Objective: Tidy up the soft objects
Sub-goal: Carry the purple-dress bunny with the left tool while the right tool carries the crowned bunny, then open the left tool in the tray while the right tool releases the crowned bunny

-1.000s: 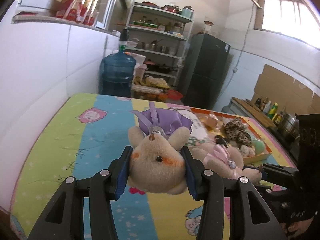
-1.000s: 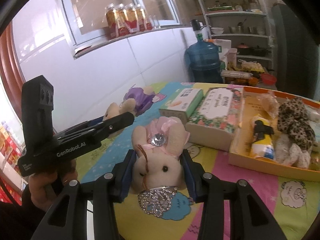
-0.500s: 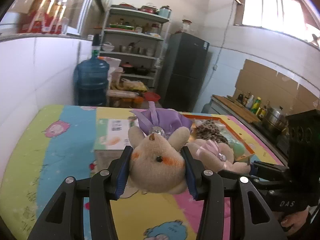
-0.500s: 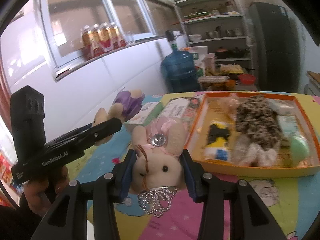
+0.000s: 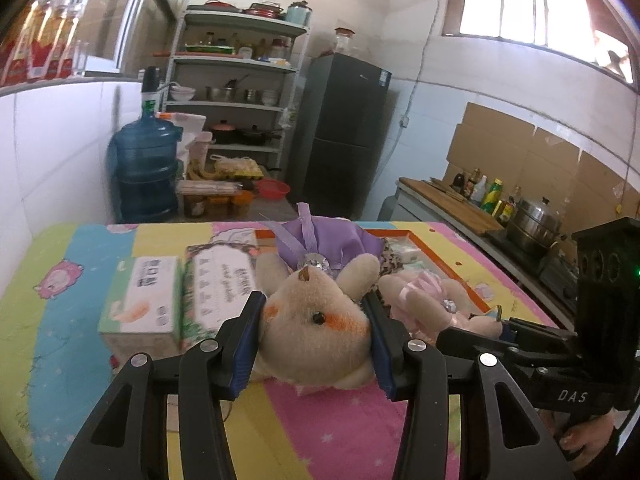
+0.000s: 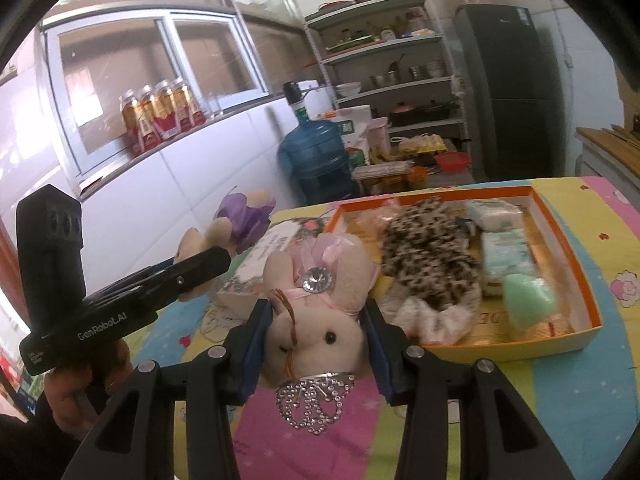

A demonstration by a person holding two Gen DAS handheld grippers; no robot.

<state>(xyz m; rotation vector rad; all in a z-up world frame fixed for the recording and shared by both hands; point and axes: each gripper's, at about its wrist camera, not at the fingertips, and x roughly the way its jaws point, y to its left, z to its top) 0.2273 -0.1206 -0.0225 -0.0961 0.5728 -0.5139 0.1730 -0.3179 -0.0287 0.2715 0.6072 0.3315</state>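
From the left wrist view, the left tool (image 5: 316, 322) is clamped on the head of a beige plush with a purple bow (image 5: 316, 312), held above the colourful tabletop (image 5: 72, 340); just behind it stand two tissue boxes (image 5: 180, 296), and to its right the right tool (image 5: 504, 334) carries a pink-bowed plush (image 5: 420, 300) in front of the orange tray (image 5: 440, 264). Here the tray is mostly hidden behind the two toys, so its contents can barely be read. From the right wrist view, the right tool (image 6: 316, 340) is closed on the pink-bowed plush (image 6: 316, 312), which hangs just short of the near-left corner of the orange tray (image 6: 576, 264). This view opens up what the other hides: the tray already holds a leopard-print soft item (image 6: 428, 264), pale packs (image 6: 504, 240) and a green sponge-like piece (image 6: 528, 300), with little bare floor left. It also shows the left tool (image 6: 200, 264) from the side, with the purple-bowed plush (image 6: 236, 224) near the wall. My reading is that the sorting is well advanced: several soft things are in, and these two plush toys, both gripped and not yet inside, remain to be placed.
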